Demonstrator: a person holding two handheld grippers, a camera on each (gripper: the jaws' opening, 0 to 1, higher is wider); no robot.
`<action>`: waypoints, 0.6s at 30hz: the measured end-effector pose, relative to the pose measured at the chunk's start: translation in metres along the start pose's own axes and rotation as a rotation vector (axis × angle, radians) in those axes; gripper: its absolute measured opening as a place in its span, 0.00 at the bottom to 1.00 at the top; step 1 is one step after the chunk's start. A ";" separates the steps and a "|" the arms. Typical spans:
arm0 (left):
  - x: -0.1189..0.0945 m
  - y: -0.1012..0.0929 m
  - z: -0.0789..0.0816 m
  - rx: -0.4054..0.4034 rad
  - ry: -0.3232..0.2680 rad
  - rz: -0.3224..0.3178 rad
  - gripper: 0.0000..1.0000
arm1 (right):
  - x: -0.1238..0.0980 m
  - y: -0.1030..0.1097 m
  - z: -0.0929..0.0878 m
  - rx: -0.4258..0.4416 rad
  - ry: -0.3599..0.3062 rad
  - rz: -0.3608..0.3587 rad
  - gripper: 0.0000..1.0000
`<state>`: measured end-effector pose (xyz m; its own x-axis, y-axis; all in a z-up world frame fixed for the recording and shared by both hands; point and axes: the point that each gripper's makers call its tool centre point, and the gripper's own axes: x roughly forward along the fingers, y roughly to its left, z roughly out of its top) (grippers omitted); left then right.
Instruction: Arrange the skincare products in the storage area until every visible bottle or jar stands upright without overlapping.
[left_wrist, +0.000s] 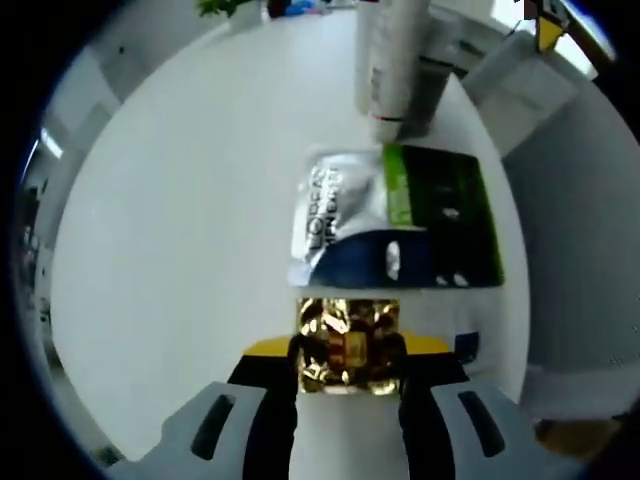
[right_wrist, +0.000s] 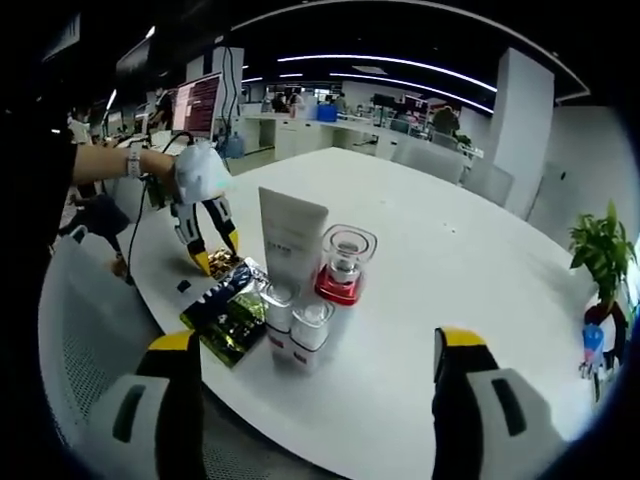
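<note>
My left gripper (left_wrist: 347, 362) is shut on a crinkled gold sachet (left_wrist: 346, 325) that lies on the white table (left_wrist: 180, 220). Just beyond it lie a silver-and-blue sachet (left_wrist: 335, 210) and a green-and-black sachet (left_wrist: 447, 215), partly overlapping. A white tube (left_wrist: 390, 60) stands behind them. In the right gripper view a person's gloved hand holds the left gripper (right_wrist: 216, 252) over the gold sachet (right_wrist: 222, 266). The white tube (right_wrist: 292, 240), a clear jar with a red base (right_wrist: 343, 265) and two small bottles (right_wrist: 295, 322) stand upright together beside the flat sachets (right_wrist: 228, 312). My right gripper (right_wrist: 320, 375) is open, short of the bottles.
The table edge (right_wrist: 150, 300) runs close to the sachets on the left, with a mesh chair (right_wrist: 80, 340) below it. A potted plant (right_wrist: 600, 260) stands at the far right. Monitors and desks fill the background. Bare tabletop (right_wrist: 450, 260) stretches right of the jar.
</note>
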<state>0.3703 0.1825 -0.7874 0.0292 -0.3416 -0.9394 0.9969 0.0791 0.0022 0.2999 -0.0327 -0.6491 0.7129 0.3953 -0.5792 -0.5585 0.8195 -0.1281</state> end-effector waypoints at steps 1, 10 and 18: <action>0.000 -0.001 0.000 0.000 -0.001 0.000 0.36 | 0.000 0.000 0.000 -0.001 -0.001 0.000 0.97; 0.000 -0.002 0.001 -0.004 -0.018 0.004 0.36 | 0.000 0.002 0.002 -0.013 -0.002 0.008 0.97; 0.000 -0.003 0.001 -0.012 -0.049 0.013 0.37 | -0.001 0.002 0.001 -0.018 -0.003 0.008 0.97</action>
<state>0.3671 0.1810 -0.7874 0.0456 -0.3862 -0.9213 0.9954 0.0952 0.0094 0.2988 -0.0313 -0.6477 0.7096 0.4034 -0.5777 -0.5720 0.8086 -0.1379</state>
